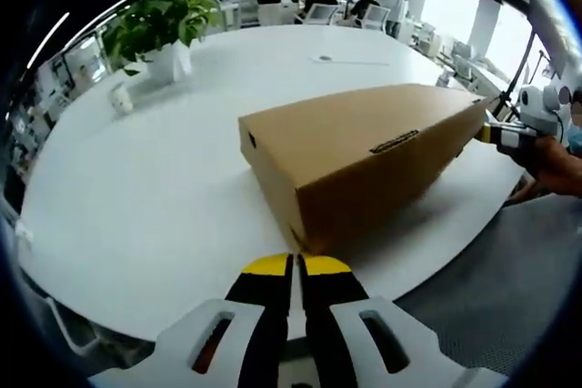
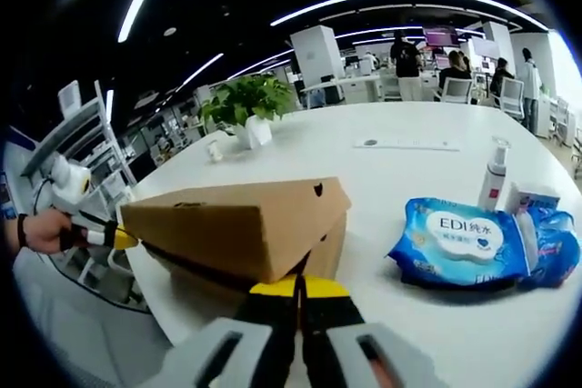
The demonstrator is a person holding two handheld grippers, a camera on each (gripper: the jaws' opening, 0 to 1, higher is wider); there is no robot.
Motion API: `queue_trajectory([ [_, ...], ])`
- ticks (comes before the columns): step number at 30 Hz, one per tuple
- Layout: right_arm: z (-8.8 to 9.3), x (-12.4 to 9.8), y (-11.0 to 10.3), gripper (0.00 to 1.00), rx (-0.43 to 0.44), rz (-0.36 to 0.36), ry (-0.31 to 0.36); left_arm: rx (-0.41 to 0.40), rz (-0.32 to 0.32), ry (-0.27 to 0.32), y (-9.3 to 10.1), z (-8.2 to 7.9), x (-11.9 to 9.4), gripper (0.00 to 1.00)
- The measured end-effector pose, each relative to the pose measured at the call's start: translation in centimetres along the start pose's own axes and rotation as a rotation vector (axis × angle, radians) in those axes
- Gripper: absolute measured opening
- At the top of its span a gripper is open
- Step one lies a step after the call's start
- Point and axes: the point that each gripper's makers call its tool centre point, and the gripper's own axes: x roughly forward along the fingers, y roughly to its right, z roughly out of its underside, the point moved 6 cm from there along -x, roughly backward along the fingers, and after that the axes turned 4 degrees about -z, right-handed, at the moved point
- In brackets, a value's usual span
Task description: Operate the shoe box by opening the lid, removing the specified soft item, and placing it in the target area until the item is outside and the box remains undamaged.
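Observation:
A brown cardboard shoe box [image 1: 364, 156] lies on the round white table [image 1: 155, 215]. My left gripper [image 1: 296, 265] is shut, its yellow tips right at the box's near corner. In the right gripper view the box's lid [image 2: 236, 220] sits slightly raised, with a dark gap under its near edge. My right gripper [image 2: 298, 286] is shut at that edge, seemingly pinching the lid's rim. The left gripper [image 2: 114, 239], held by a hand, touches the lid's left end. In the left gripper view the right gripper [image 1: 498, 134] meets the box's far end. The box's inside is hidden.
A blue wet-wipes pack [image 2: 473, 243], a pump bottle [image 2: 494, 174] and a small carton [image 2: 532, 197] lie right of the box. A potted plant [image 1: 164, 29] and a small white cup [image 1: 121, 97] stand farther back. People sit at distant desks.

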Motion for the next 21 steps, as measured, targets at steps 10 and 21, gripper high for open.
queue_trajectory([
  [10, 0.3, -0.1, 0.4, 0.0, 0.018, 0.013, -0.004, -0.005, 0.007, -0.006, 0.2, 0.4, 0.1, 0.01],
  [21, 1.0, -0.1, 0.6, 0.0, 0.029, 0.022, -0.025, -0.009, 0.015, 0.0, 0.5, 0.2, -0.2, 0.0],
])
